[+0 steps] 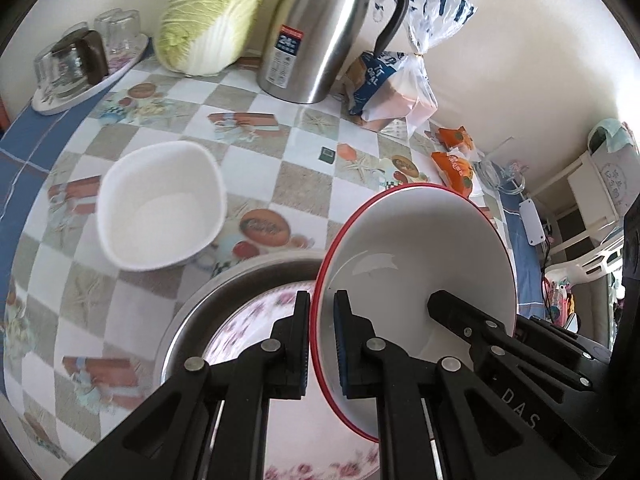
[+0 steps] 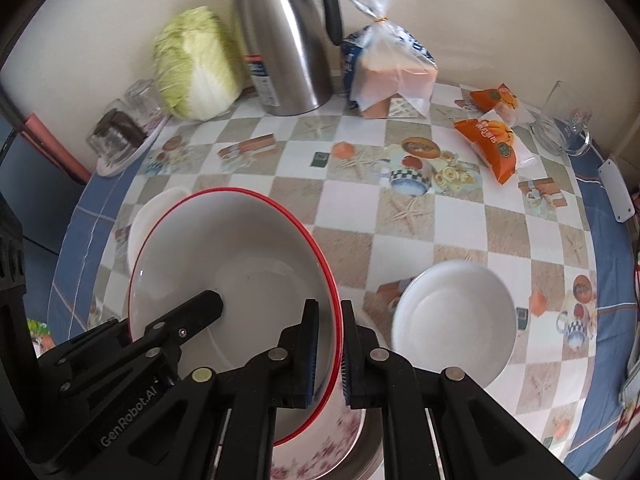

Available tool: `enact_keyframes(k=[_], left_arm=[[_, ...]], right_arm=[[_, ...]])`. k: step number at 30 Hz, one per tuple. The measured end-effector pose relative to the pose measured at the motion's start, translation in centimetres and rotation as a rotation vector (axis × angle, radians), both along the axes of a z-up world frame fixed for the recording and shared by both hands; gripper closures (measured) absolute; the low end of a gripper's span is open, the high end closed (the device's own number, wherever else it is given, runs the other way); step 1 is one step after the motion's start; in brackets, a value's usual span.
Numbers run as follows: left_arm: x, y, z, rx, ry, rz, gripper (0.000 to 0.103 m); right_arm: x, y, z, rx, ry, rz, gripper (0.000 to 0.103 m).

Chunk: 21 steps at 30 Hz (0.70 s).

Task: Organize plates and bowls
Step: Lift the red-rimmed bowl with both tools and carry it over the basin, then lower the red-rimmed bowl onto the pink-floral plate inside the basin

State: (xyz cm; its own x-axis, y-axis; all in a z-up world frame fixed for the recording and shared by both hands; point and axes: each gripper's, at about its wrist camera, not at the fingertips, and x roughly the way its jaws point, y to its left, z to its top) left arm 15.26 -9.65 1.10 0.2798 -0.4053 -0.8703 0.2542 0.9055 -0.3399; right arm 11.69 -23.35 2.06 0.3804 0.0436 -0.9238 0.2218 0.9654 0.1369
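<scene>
A white bowl with a red rim (image 1: 420, 256) (image 2: 236, 264) is held between both grippers above a floral plate (image 1: 256, 320) (image 2: 320, 448) that lies in a steel dish (image 1: 240, 276). My left gripper (image 1: 322, 344) is shut on the bowl's left rim. My right gripper (image 2: 331, 350) is shut on its right rim. A squarish white bowl (image 1: 160, 204) stands on the table to the left, partly hidden in the right wrist view (image 2: 152, 208). A round white bowl (image 2: 452, 320) stands to the right.
At the back stand a steel thermos jug (image 1: 320, 28) (image 2: 280, 40), a napa cabbage (image 1: 208, 16) (image 2: 192, 64), a bread bag (image 1: 392, 80) (image 2: 388, 68) and a tray of upturned glasses (image 1: 80, 64) (image 2: 124, 128). Orange snack packets (image 2: 492, 148) and a glass mug (image 2: 564, 124) lie right.
</scene>
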Motion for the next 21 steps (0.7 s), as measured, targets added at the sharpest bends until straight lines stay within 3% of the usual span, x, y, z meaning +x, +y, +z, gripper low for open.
enact_keyframes(k=[6, 21], left_arm=[[-1.8, 3.0, -0.4, -0.043, 0.009, 0.063, 0.092], [-5.0, 6.8, -1.6, -0.059, -0.018, 0.126, 0.092]], right_arm=[[-2.0, 2.2, -0.4, 0.029, -0.009, 0.016, 0.092], [-5.3, 5.5, -2.2, 0.080, -0.040, 0.004, 0.092]])
